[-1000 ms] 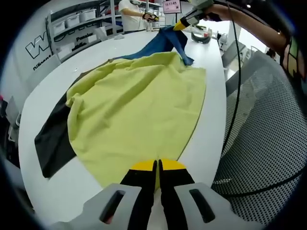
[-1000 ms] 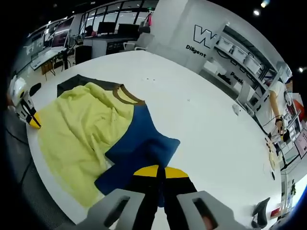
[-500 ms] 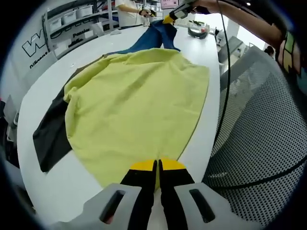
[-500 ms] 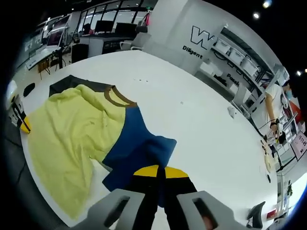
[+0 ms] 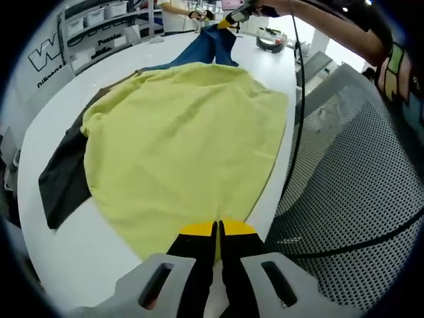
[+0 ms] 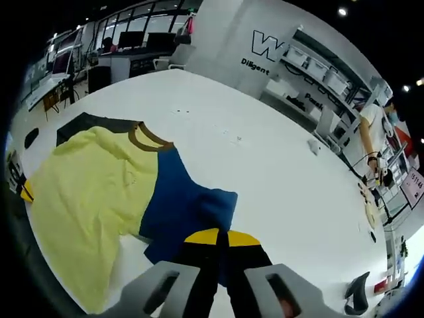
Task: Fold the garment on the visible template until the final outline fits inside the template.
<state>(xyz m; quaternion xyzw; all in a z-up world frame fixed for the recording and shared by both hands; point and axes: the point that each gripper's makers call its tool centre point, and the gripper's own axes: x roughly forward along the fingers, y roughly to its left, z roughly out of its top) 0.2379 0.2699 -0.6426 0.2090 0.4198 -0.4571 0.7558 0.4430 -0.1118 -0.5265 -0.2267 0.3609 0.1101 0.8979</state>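
Observation:
A yellow-green shirt (image 5: 185, 132) lies spread over a dark template (image 5: 59, 179) on the white table (image 5: 66, 258). My left gripper (image 5: 217, 230) is shut on the shirt's near edge. The shirt's blue sleeve (image 5: 205, 50) stretches to the far end, where my right gripper (image 5: 228, 20) pinches it. In the right gripper view, that gripper (image 6: 217, 238) is shut on the blue sleeve (image 6: 185, 205). There the yellow body (image 6: 86, 199) and brown collar (image 6: 147, 140) lie beyond it. The template (image 6: 83, 122) peeks out behind, and the left gripper (image 6: 25, 192) sits at the shirt's far left edge.
A mesh chair (image 5: 358, 192) stands close to the table's right edge, with a black cable (image 5: 298, 99) hanging past it. A round dark object (image 5: 268, 41) rests at the table's far end. Shelves with bins (image 6: 318, 73) and a person (image 6: 371, 132) are behind.
The two grippers have drawn apart, pulling the shirt flatter and wider; its folds near the collar and sleeve have smoothed out. Both stay shut on the fabric.

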